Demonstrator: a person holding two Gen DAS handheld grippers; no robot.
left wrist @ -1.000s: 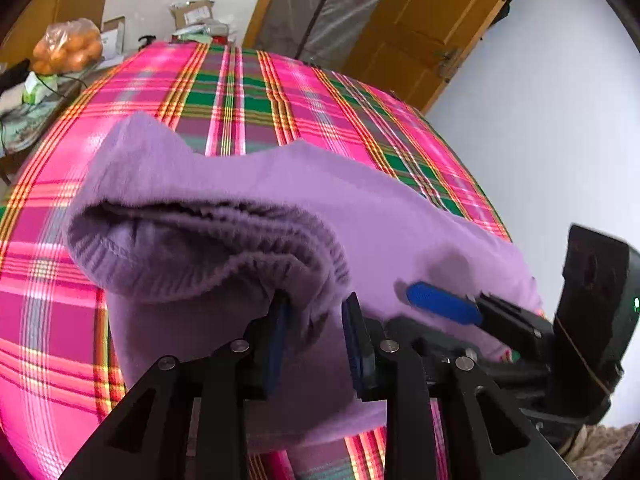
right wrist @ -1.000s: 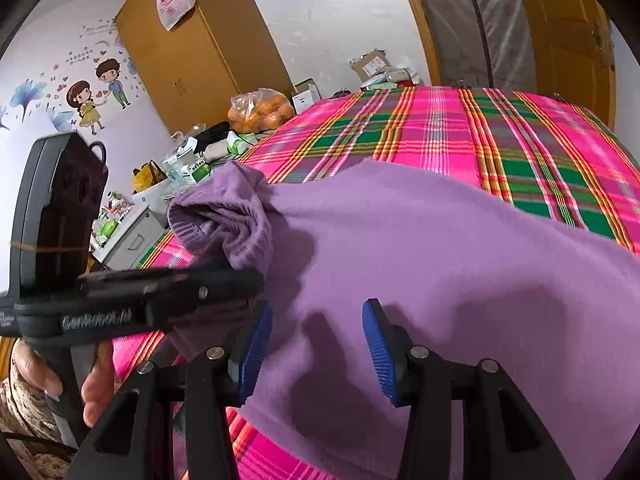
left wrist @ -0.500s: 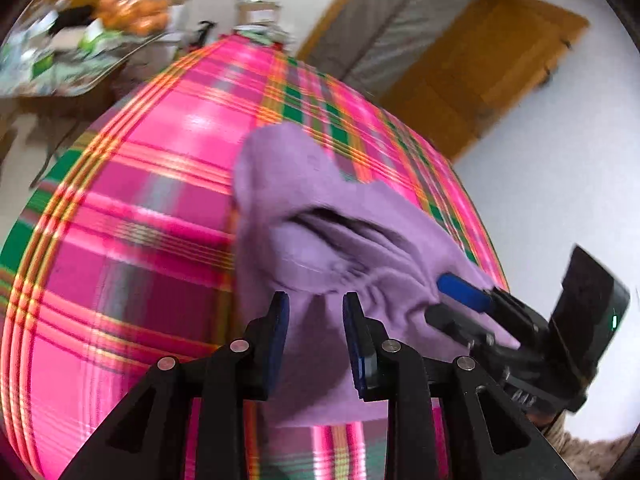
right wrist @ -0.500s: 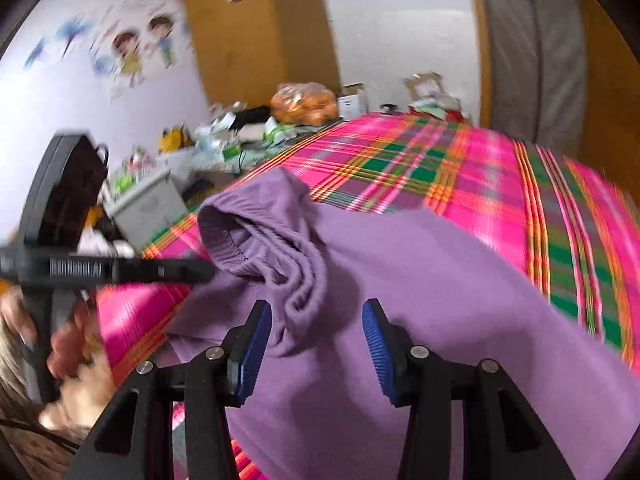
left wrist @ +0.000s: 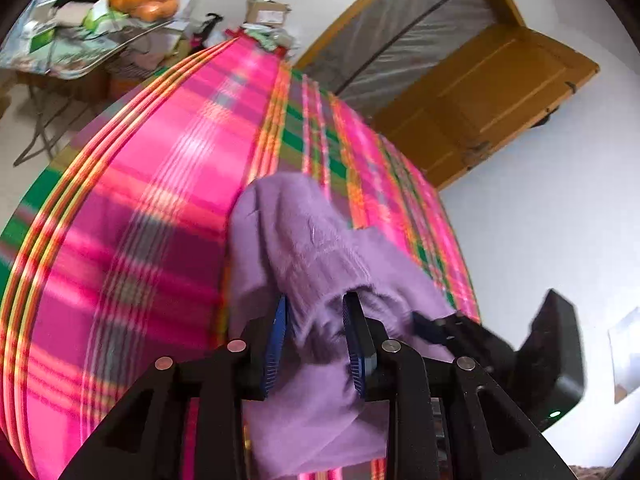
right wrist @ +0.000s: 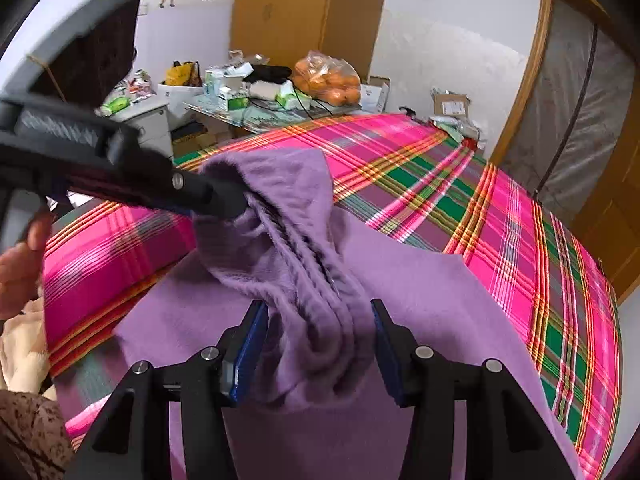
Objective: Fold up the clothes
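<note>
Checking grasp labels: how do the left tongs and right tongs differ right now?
Left tongs: blue pads set narrow, pinching a thin ridge of the purple sweater. Right tongs: pads spread wider, with a thick bunched roll of ribbed fabric between them. In the right wrist view the left tongs' tip sits higher and farther over the plaid bedspread. Shared: both have the same sweater between their pads, lifted off its flat part.
</note>
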